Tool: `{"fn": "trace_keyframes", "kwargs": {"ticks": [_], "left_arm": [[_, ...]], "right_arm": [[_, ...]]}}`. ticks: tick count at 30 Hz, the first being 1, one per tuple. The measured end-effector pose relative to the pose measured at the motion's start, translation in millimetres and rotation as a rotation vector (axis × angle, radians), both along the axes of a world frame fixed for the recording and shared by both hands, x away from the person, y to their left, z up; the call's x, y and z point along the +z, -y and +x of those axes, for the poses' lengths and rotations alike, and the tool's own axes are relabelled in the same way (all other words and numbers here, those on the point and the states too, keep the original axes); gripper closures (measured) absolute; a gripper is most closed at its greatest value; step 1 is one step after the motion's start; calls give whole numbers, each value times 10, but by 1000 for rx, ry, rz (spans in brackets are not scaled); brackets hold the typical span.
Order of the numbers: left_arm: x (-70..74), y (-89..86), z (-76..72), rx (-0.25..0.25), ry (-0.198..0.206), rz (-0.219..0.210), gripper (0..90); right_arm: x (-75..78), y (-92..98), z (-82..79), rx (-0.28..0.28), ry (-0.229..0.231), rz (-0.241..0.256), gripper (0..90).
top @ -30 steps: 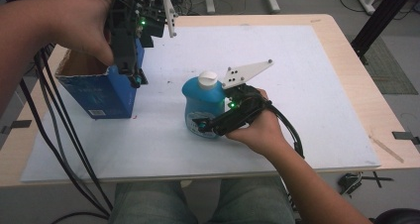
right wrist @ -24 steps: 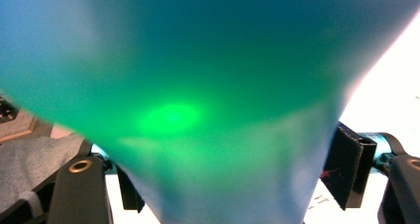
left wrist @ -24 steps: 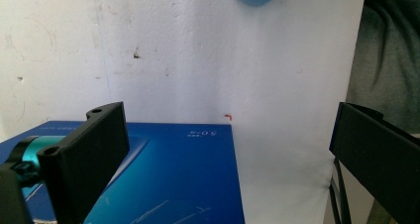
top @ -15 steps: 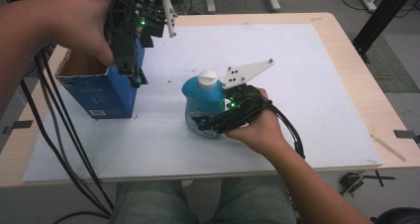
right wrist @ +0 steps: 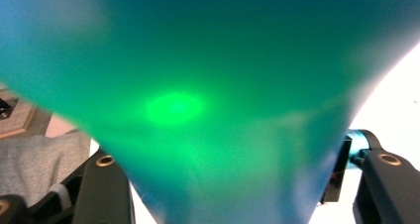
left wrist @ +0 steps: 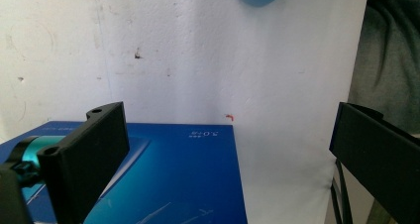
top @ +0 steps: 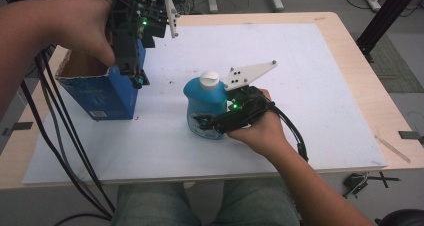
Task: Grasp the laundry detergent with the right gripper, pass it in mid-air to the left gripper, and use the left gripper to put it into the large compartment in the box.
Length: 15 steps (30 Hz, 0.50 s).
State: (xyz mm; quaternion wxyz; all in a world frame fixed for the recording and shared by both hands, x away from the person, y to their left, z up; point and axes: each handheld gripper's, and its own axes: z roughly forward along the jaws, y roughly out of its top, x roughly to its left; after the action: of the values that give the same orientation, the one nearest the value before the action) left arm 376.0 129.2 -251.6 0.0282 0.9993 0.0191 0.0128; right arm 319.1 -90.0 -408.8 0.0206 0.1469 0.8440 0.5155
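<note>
A blue bottle with a white cap stands upright at the middle of the white board. My right gripper comes in from the right and is shut on its lower body. In the right gripper view the bottle is a teal blur between the two jaws. An open-topped blue box stands at the left. My left gripper hangs open, pointing down over the box's right wall. In the left gripper view the gripper is spread wide with nothing between its jaws, above the box's blue face.
The white foam board covers most of the wooden table. Black cables hang off the left edge. Dark stand legs stand at the back right. The person's lap is at the near edge.
</note>
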Motion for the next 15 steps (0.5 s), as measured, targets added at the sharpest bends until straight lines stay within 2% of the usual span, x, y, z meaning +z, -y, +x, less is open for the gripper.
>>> {"fn": "trace_keyframes", "kwargs": {"ticks": [4,11,15], "left_arm": [[0,3,-2,2,0,1,18],[17,38,-20,-4,3,-7,18],[31,56,-52,-11,5,-15,18]], "right_arm": [[-4,-1,-10,-4,18,-3,394],[10,-2,-69,-30,100,-9,449],[4,3,-85,-19,123,-9,459]]}}
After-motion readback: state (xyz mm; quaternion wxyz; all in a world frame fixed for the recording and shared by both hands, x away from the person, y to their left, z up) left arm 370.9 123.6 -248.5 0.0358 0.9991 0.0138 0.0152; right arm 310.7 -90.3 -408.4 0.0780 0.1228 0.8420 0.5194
